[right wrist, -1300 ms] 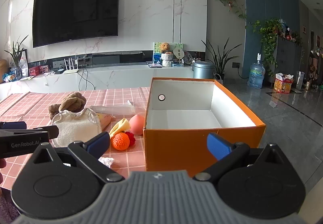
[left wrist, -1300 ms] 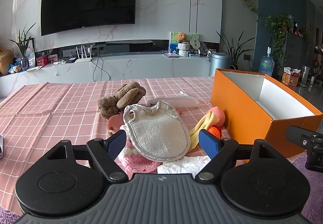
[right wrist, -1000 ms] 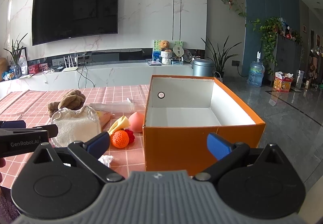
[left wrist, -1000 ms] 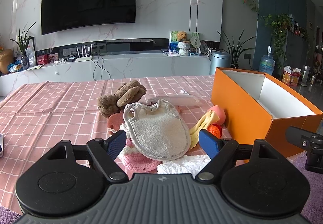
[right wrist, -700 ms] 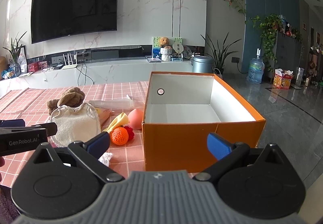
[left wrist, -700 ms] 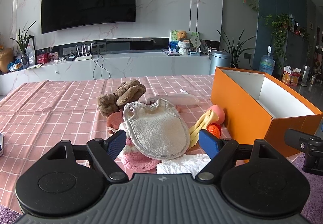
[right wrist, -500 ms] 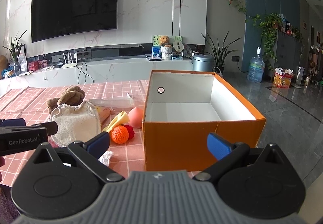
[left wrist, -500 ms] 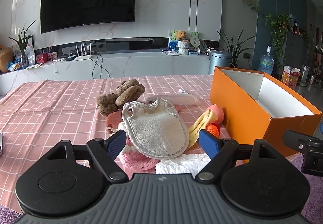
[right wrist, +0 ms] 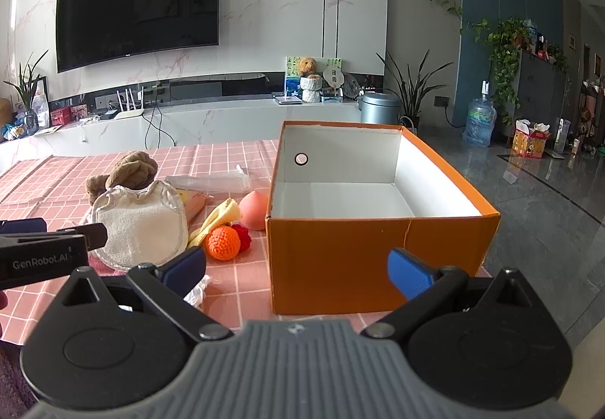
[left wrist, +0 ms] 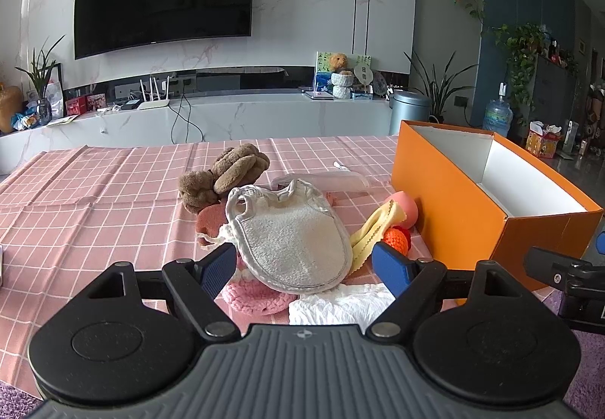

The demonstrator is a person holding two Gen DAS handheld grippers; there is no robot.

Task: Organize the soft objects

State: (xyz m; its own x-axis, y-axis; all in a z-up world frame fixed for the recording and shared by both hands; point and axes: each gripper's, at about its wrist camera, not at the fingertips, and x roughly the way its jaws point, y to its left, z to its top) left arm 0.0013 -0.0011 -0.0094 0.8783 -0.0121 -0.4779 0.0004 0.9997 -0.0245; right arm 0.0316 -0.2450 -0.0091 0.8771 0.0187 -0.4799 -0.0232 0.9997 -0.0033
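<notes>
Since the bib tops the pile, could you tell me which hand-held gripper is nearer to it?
Left. The left hand-held gripper hangs open right over the bib; the right hand-held gripper faces the orange box, bib off to its left.

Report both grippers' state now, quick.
Left gripper: open, holding nothing, facing the white bib.
Right gripper: open, holding nothing, facing the orange box.

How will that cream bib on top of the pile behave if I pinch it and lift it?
The bib looks like thin terry cloth draped over the pile, so it will probably hang limp from wherever it is pinched. It seems light, and its fuzzy face should grip rather than slip. It overlaps a pink knit piece, which might drag along.
</notes>
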